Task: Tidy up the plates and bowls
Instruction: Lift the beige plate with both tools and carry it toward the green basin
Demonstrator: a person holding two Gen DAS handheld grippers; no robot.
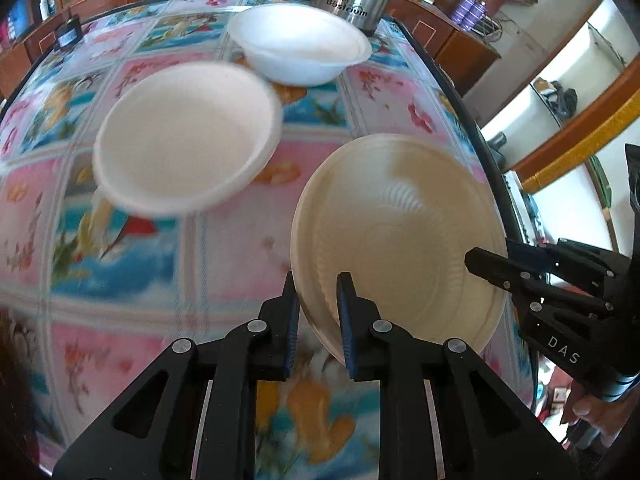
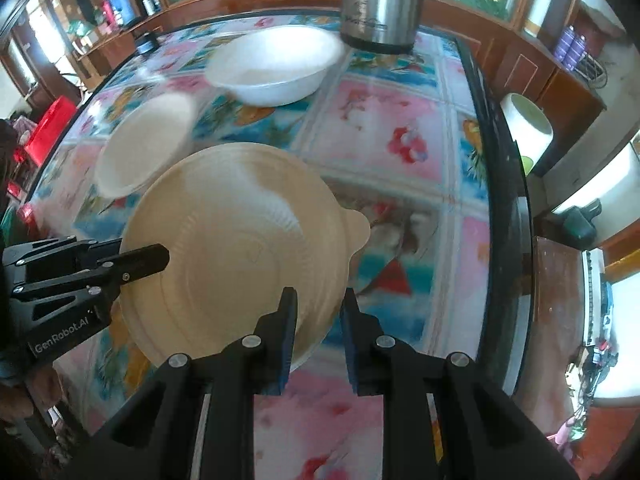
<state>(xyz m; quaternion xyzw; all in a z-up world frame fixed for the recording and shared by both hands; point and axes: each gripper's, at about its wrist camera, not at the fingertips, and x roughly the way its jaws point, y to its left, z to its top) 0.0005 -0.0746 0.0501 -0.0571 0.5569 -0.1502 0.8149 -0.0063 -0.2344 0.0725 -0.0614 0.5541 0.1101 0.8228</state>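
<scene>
Both claws pinch the beige plate: left claw at its 7 o'clock rim, right claw opposite. Bowls blur; only the right view shows the plate's tab.

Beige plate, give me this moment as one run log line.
beige plate: held clear of table by both rims | left gripper: shut on rim | right gripper: shut on opposite rim | two white bowls: apart on table

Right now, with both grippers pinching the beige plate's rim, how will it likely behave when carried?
The beige plate looks thin and moulded, so probably light and slightly flexible. Held at opposite rims by the left gripper and right gripper, it may bow or slip if they pull apart. Its fluted wall likely adds some stiffness.
</scene>
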